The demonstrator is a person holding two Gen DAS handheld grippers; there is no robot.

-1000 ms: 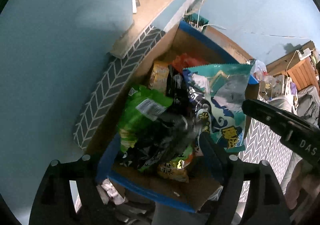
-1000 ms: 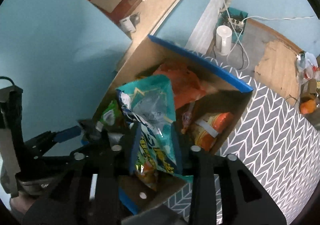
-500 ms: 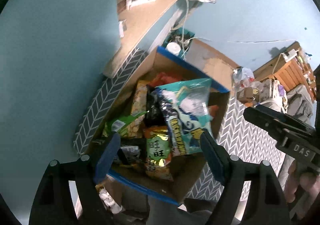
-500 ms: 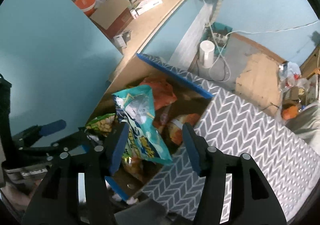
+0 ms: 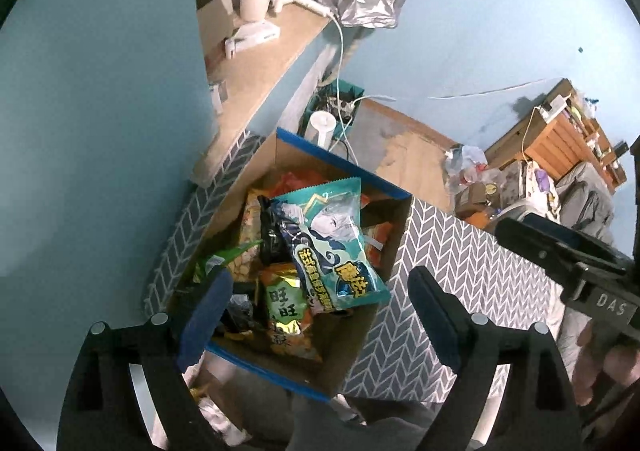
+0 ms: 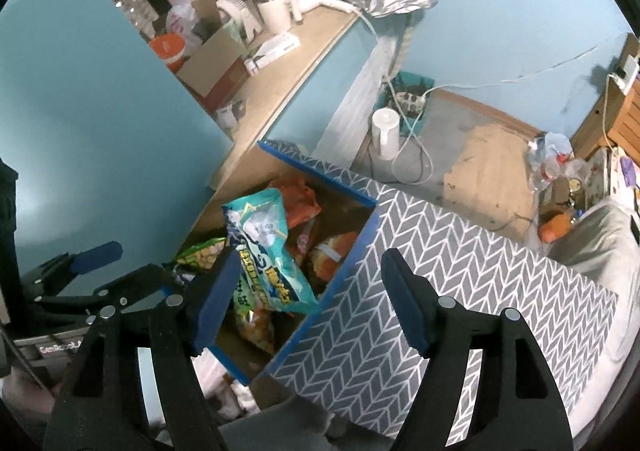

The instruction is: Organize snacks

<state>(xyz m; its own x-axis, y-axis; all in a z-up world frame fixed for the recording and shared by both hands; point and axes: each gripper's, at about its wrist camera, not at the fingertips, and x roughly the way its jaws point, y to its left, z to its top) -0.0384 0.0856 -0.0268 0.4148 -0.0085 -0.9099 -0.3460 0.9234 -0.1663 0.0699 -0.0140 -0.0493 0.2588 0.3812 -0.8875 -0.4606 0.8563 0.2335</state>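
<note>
A cardboard box with blue taped rims [image 5: 352,347] [image 6: 360,247] holds several snack bags. A teal bag with a cartoon figure [image 5: 336,243] [image 6: 264,247] lies on top, over a green and orange bag [image 5: 286,307], a black bag [image 5: 272,235] and orange bags [image 6: 296,199]. My left gripper [image 5: 320,311] is open and empty, raised above the box's near end. My right gripper [image 6: 304,303] is open and empty, above the box's right rim. Each gripper shows at the edge of the other's view.
The box stands on a grey herringbone surface [image 6: 480,271] beside a teal wall [image 5: 100,131]. A wooden shelf [image 6: 288,75] carries boxes and bottles. On the floor beyond are a white canister [image 6: 386,131], cables and clutter [image 6: 560,171].
Both grippers have opened, let go of the bags and pulled back up from the box. The teal bag now lies on top of the pile.
</note>
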